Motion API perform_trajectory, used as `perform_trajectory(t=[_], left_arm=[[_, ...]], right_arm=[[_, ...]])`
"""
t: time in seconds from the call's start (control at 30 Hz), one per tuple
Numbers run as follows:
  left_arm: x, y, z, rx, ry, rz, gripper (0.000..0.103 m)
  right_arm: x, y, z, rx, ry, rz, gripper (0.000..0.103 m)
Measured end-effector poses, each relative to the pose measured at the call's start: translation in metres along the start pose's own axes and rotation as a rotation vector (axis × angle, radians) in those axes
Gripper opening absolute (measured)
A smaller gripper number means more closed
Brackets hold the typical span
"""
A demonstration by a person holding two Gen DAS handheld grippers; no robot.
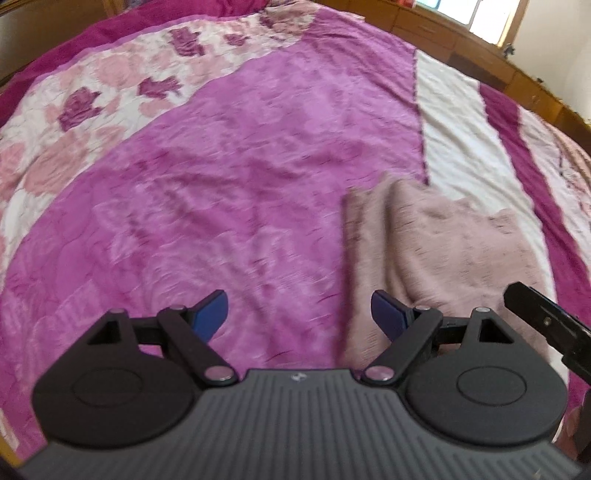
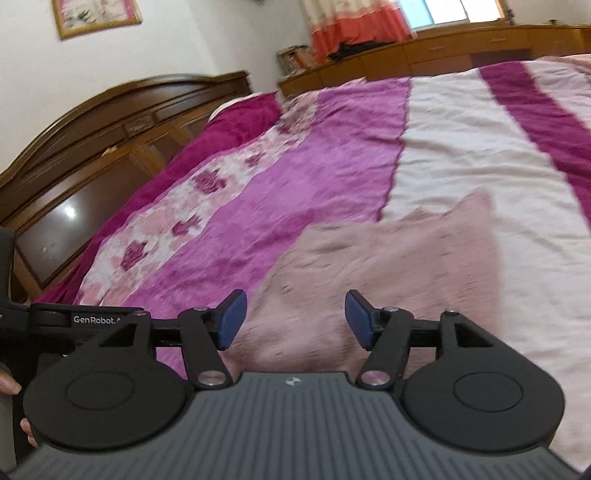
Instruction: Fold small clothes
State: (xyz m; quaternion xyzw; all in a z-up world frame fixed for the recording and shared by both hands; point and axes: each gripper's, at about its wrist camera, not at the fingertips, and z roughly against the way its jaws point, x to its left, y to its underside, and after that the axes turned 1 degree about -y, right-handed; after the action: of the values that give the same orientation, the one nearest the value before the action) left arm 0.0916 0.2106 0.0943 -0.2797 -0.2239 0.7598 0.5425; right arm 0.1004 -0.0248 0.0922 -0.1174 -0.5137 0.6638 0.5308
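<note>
A small dusty-pink garment (image 1: 443,251) lies on the bed, folded into a compact shape. It also shows in the right wrist view (image 2: 376,266). My left gripper (image 1: 299,314) is open and empty, above the purple bedspread with its right finger over the garment's left edge. My right gripper (image 2: 295,317) is open and empty, just above the garment's near part. The right gripper's black body (image 1: 546,317) shows at the right edge of the left wrist view, and the left gripper's body (image 2: 74,317) shows at the left of the right wrist view.
The bedspread (image 1: 221,184) has purple, cream, floral and magenta bands. A dark wooden headboard (image 2: 92,147) stands at the left. Wooden cabinets (image 2: 424,55) run along the far side under a window with an orange curtain (image 2: 351,26).
</note>
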Motion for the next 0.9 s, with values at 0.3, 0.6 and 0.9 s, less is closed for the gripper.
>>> perform_trajectory(t=[0.3,0.6,0.9], left_arm=[[-0.040,-0.016,-0.020,-0.047,0.156,-0.064,0.085],[-0.065,-0.023,-0.066,-0.029,0.245,-0.095,0.069],[-0.061,-0.013,-0.098,0.033,0.305,-0.007,0.067]], right_arm=[[-0.053,-0.010,0.033,-0.059,0.136,-0.095,0.068],[-0.089,0.000,0.029,-0.047,0.190,-0.201,0.068],[-0.105,0.009,0.021,-0.038,0.178,-0.266,0.068]])
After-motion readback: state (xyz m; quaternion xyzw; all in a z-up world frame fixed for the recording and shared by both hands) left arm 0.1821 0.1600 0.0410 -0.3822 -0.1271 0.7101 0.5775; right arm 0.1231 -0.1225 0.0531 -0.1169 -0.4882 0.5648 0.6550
